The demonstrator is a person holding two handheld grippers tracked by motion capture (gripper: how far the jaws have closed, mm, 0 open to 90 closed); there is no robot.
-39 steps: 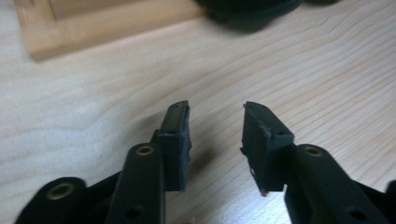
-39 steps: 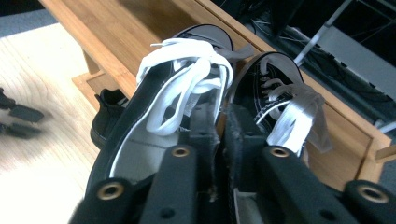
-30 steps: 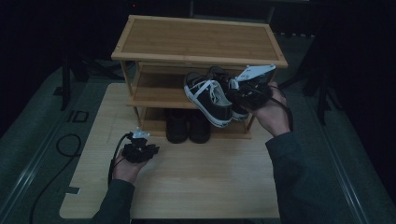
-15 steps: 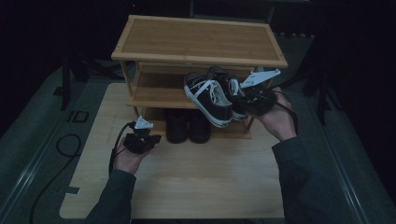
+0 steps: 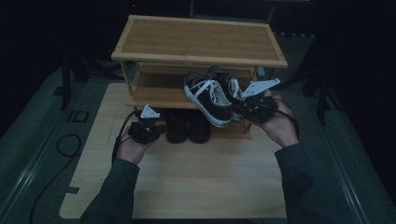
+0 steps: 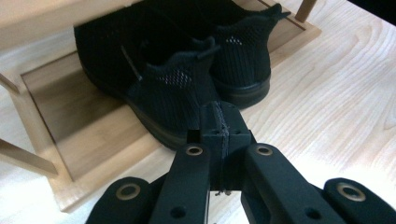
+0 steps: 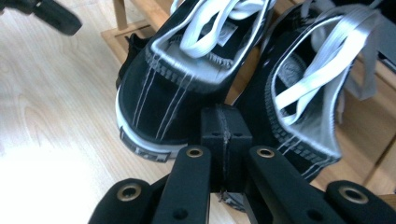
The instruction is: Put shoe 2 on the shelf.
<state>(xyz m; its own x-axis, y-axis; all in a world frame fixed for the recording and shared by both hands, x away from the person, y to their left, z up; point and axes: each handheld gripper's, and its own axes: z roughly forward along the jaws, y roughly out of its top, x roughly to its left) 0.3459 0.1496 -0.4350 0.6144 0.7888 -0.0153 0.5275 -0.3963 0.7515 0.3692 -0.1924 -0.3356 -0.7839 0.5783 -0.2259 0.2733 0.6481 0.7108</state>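
Both grippers have their jaws pressed together with nothing between them. Just beyond the tips of the left gripper (image 6: 219, 122) sit the heels of a pair of black mesh shoes (image 6: 196, 79), side by side on the lowest shelf of a wooden shoe rack (image 5: 201, 42), the nearer heel close to touching the tips. Ahead of the right gripper (image 7: 223, 126) are the heels of two black canvas sneakers (image 7: 187, 70) with white laces, resting on the middle shelf and jutting past its front edge. Farther out, the rack stands on a pale wooden table (image 5: 187, 182), with a hand (image 5: 133, 147) under the left gripper and the other hand (image 5: 280, 126) under the right.
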